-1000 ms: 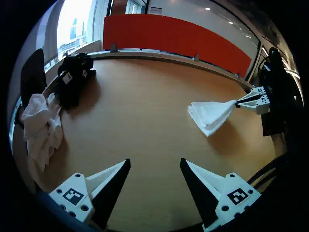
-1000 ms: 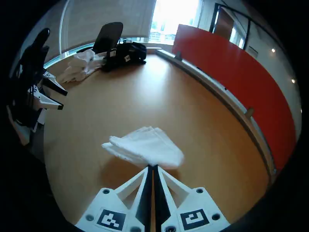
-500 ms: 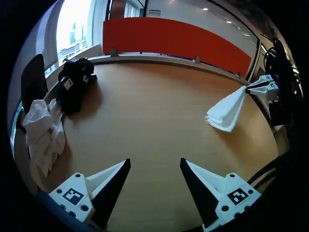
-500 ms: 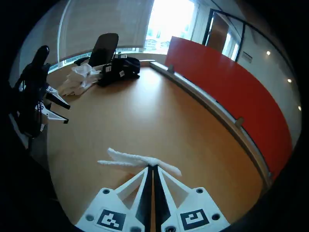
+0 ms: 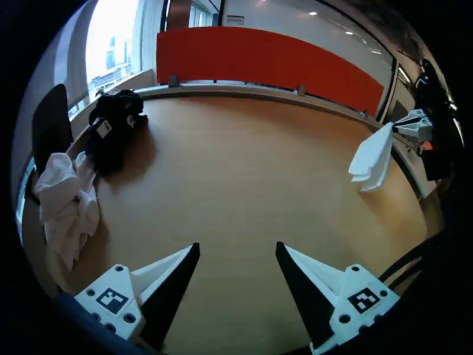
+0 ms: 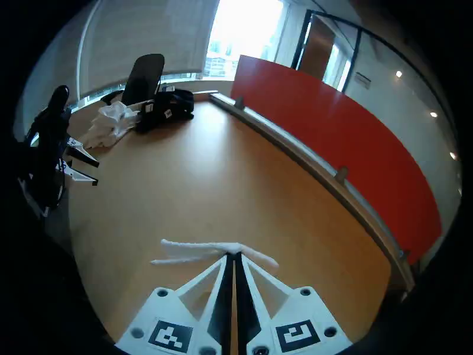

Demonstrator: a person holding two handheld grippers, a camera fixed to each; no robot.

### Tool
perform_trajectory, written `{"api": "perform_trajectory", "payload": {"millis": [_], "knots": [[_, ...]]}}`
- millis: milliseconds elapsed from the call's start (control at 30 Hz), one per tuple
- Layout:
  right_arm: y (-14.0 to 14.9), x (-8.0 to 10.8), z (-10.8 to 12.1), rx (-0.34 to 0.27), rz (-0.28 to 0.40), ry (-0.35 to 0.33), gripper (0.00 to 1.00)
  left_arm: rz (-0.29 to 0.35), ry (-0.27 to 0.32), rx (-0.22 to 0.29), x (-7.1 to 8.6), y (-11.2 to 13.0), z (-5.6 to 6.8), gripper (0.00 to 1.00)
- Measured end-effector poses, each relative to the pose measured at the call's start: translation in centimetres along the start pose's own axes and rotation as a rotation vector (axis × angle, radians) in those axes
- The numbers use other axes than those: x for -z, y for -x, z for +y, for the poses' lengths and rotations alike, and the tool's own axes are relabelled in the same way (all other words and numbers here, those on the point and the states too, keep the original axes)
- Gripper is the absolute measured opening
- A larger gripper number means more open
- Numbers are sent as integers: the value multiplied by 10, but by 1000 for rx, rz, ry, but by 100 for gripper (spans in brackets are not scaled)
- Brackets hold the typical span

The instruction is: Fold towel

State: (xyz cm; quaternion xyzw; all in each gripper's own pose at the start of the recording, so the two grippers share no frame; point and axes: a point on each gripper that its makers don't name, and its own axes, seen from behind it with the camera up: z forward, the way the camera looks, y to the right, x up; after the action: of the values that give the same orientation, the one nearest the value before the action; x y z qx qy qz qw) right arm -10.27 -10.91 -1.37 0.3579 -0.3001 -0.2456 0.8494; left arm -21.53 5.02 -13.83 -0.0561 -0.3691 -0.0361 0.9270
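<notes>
We are holding the folded towel point(image 5: 372, 158) by one corner, with the jaws of the right gripper point(image 6: 235, 258) clamped together on it. The towel is hanging down at the far right of the left gripper view, near the right end of the bench point(image 5: 236, 171). The left gripper point(image 5: 236, 247) is hovering over the near side of the bench, with its jaws spread wide apart and gripping nothing.

On the other side of the bench, a black bag point(image 5: 115, 127) is sitting just beside a heap of white cloths point(image 5: 62, 204), with a dark chair point(image 5: 50, 121) behind them. A red partition point(image 5: 266, 59) is running along the far edge. All of these are lying well apart from the towel.

A second ago the towel was resting on the wood as a broad folded wedge; now we are seeing it lifted, dangling higher and farther right. In the right gripper view it is now showing edge-on as a thin white strip. The left gripper is keeping its place.
</notes>
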Motion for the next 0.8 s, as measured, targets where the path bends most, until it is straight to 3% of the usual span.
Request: {"api": "perform_trajectory", "payload": {"millis": [800], "knots": [[91,74,131,-104,-108,198,2,-1,-16,-17,-2,-9,2,95]]}}
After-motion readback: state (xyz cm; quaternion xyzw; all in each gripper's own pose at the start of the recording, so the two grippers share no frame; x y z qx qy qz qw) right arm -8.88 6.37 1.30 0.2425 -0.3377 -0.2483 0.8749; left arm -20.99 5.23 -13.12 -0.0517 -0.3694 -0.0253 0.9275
